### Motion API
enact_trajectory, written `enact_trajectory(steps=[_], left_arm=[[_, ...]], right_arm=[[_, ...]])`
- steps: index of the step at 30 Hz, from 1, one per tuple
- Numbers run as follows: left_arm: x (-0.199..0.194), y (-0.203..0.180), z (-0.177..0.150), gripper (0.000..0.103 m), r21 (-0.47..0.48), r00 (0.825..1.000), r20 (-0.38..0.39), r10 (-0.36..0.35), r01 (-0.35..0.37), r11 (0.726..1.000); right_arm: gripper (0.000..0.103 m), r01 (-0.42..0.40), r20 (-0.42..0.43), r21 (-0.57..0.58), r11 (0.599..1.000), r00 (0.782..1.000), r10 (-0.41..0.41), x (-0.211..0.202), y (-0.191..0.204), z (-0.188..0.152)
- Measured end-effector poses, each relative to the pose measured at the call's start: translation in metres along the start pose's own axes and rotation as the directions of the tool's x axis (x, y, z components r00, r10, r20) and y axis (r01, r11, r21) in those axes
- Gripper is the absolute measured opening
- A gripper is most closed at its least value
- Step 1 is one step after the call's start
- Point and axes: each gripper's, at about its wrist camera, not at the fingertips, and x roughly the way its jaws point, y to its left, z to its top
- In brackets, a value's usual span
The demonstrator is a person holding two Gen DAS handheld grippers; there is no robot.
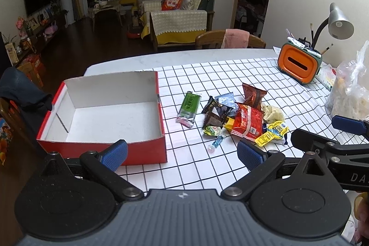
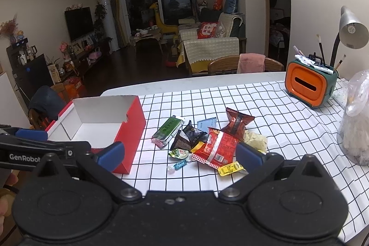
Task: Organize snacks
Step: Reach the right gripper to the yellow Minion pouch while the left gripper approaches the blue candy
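An open red box (image 1: 103, 144) with a white inside stands on the checked tablecloth at the left; it also shows in the right wrist view (image 2: 129, 130). A pile of snacks lies to its right: a green bar (image 1: 189, 108) (image 2: 168, 130), a red packet (image 1: 248, 123) (image 2: 219, 146), dark packets (image 1: 215, 113), a small blue candy (image 1: 216, 141) (image 2: 181, 164) and a yellow sachet (image 1: 273, 133) (image 2: 230, 168). My left gripper (image 1: 182, 155) is open and empty, near the box's front right corner. My right gripper (image 2: 180, 155) is open and empty, just short of the pile.
An orange and green pen holder (image 1: 298, 65) (image 2: 307, 87) and a grey desk lamp (image 1: 339, 23) stand at the back right. A clear plastic bag (image 2: 356, 121) sits at the right edge. A wooden chair (image 1: 228, 39) stands behind the table.
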Motion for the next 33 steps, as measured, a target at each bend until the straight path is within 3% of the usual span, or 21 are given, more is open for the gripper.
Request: enact_trajectory(steps=[9, 21, 30, 33], left_arm=[[0.036, -0.018, 0.005, 0.102, 0.005, 0.997, -0.075, -0.020, 0.020, 1.000], [0.098, -0.054, 0.005, 0.102, 0.095, 0.989, -0.149, -0.024, 0.038, 0.995], [0.147, -0.060, 0.010, 0.102, 0.129, 0.977, -0.215, 0.005, 0.024, 0.991], [0.160, -0.063, 0.012, 0.102, 0.144, 0.975, -0.222, 0.027, 0.006, 0.990]], right_arm=[[0.101, -0.010, -0.068, 0.041, 0.999, 0.998, 0.013, 0.024, -0.040, -0.003], [0.095, 0.034, -0.173, 0.058, 0.998, 0.985, -0.024, 0.073, -0.102, -0.020], [0.093, 0.144, -0.243, 0.134, 0.980, 0.964, -0.109, 0.130, -0.132, -0.023], [0.088, 0.194, -0.273, 0.158, 0.968, 0.951, -0.146, 0.154, -0.139, -0.024]])
